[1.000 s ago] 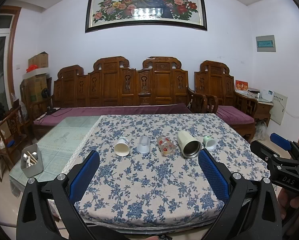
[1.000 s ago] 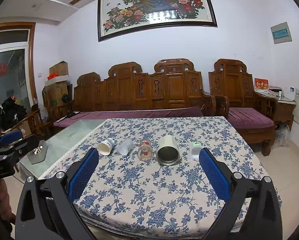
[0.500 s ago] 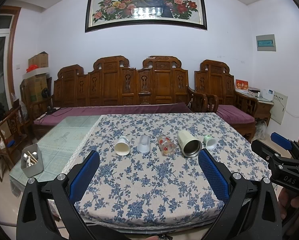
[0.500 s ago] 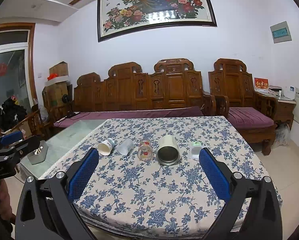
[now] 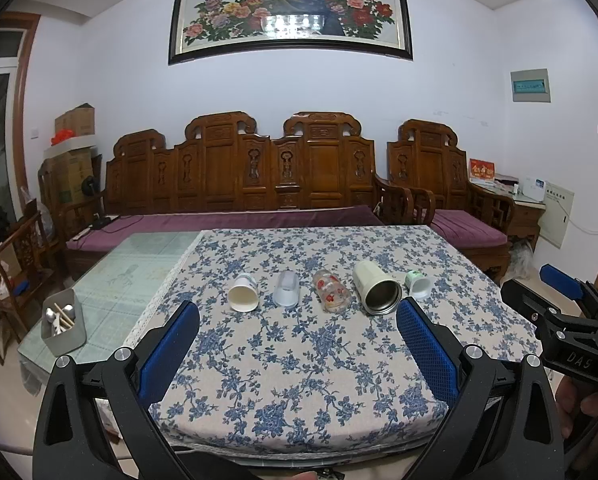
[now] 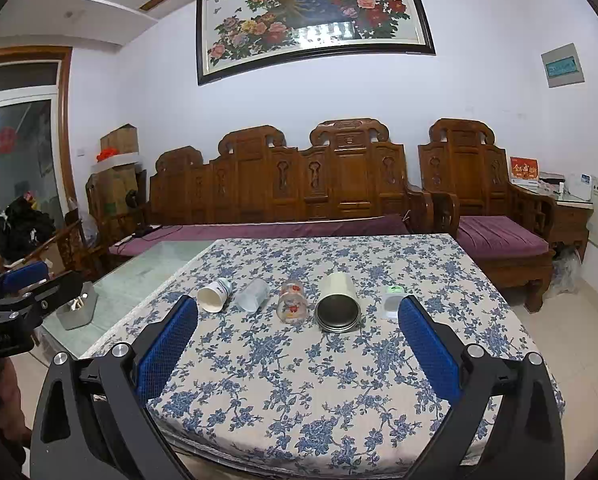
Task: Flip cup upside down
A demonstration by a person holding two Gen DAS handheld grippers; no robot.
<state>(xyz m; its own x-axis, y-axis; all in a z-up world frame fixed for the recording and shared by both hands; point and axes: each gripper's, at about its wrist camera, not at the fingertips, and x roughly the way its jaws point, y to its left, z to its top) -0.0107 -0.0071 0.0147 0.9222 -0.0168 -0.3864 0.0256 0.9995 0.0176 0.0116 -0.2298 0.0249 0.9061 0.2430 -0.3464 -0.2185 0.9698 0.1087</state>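
Both tongs were spread wide, nothing between the pads. Left tongs [image 5: 297, 336] hung off the near edge of the counter [image 5: 299, 380], toward its left half; right tongs [image 6: 299, 332] hung off the same edge, farther right. Neither touched a cup. Right tongs also showed at the right margin of the left view, left tongs at the left margin of the right view, each gripped by a hand.

Five cups lay on their sides in a row across the middle of the counter, mouths toward the near edge, apart from each other. From the left edge to the right:
- white paper cup [image 5: 243, 298] with small print near its base
- clear plastic cup [image 5: 286, 294]
- glass with red flower print [image 5: 331, 296]
- cream tumbler with dark metal inside [image 5: 376, 293], the biggest
- small white cup with green base [image 5: 418, 284], just beside the tumbler

The same row in the right view: paper cup [image 6: 214, 295], plastic cup [image 6: 252, 295], flowered glass [image 6: 291, 302], tumbler [image 6: 337, 303], small cup [image 6: 391, 300], partly behind the right pad.

A blue floral cloth [image 6: 319, 380] covered the right part of the counter; bare glass top [image 5: 139, 264] ran along the left edge. A grey utensil holder [image 5: 63, 326] with spoons and chopsticks sat at the near left corner on the glass.

Behind the far edge: carved wooden bench [image 5: 259, 176] with purple cushion, matching armchair [image 6: 479, 200] to its right, peacock painting [image 5: 291, 12] on the wall.
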